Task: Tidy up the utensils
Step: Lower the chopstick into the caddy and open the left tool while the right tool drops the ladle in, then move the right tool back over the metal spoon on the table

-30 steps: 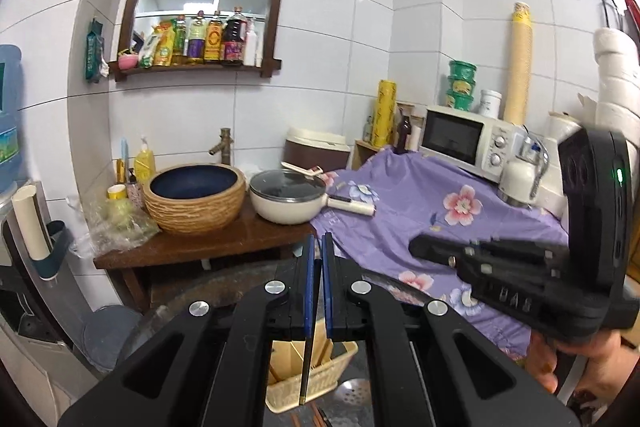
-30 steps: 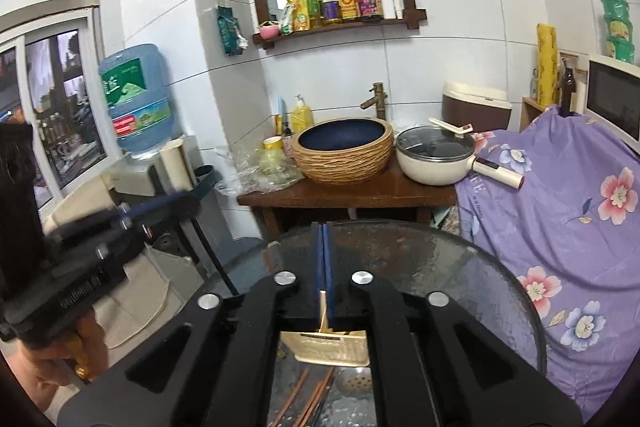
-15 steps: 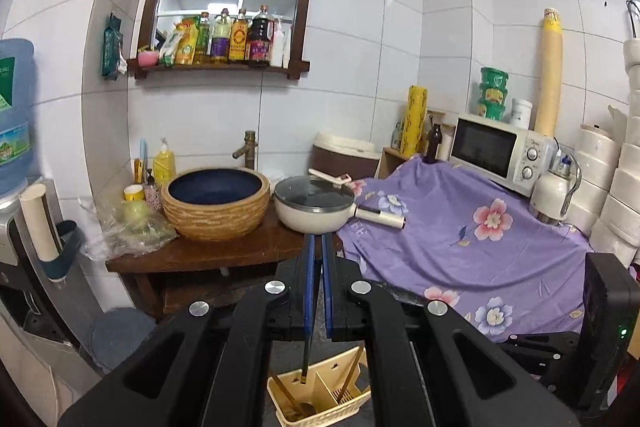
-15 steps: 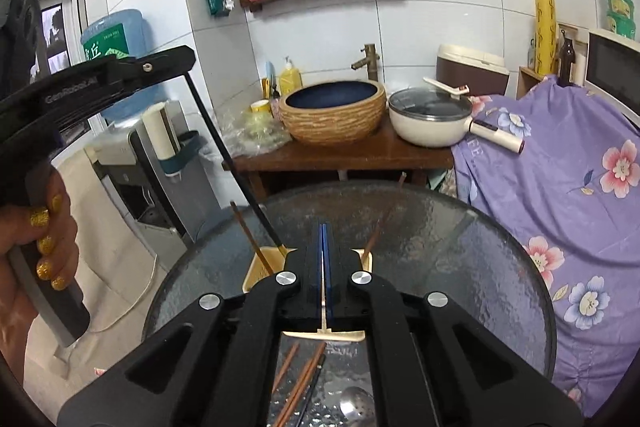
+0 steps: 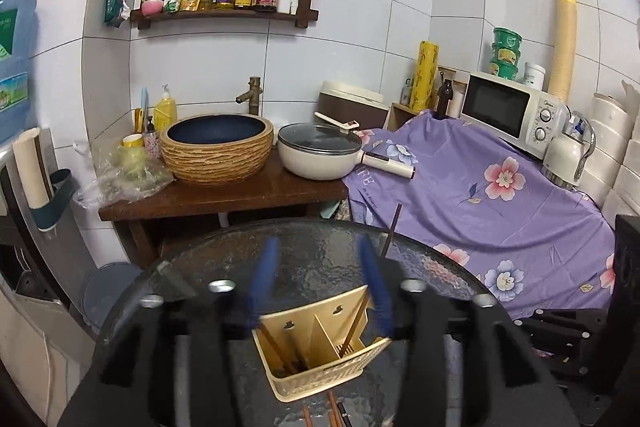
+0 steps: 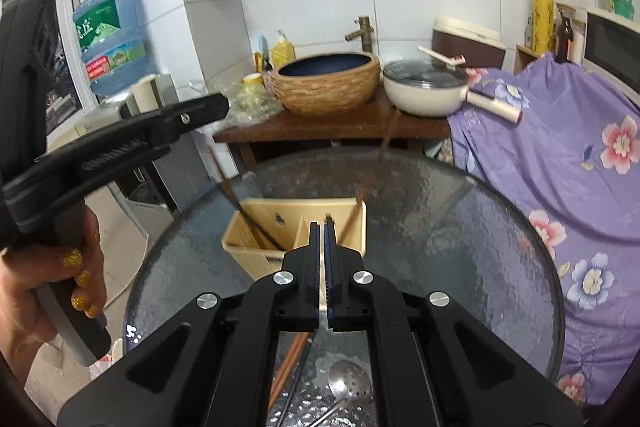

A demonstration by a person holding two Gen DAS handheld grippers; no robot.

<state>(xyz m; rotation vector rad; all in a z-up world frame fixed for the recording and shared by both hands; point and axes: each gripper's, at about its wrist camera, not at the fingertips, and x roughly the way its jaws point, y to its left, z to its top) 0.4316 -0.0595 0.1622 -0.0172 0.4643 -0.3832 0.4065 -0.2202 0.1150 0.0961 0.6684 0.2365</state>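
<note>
A beige two-compartment utensil holder (image 5: 320,359) (image 6: 296,227) stands on the round glass table (image 5: 224,267) (image 6: 460,219). Chopsticks stand in it: dark ones in the left compartment (image 6: 250,217), a brown one (image 5: 390,231) (image 6: 374,171) leaning in the right. My left gripper (image 5: 318,285) is open above the holder, blurred by motion, nothing between its fingers. My right gripper (image 6: 323,223) is shut, just before the holder's near wall; something thin and pale shows between its pads. More chopsticks (image 6: 290,363) and a slotted spoon (image 6: 348,385) lie on the glass below it.
A wooden stand (image 5: 224,199) with a woven basin (image 5: 218,153) and a lidded pan (image 5: 320,155) is behind the table. A purple floral cloth (image 5: 500,211) covers the right side, with a microwave (image 5: 508,109). A water dispenser (image 6: 112,39) stands left.
My left gripper has opened and let go of the dark chopstick, which now stands in the holder. The right gripper has moved closer to the holder and stays shut.
</note>
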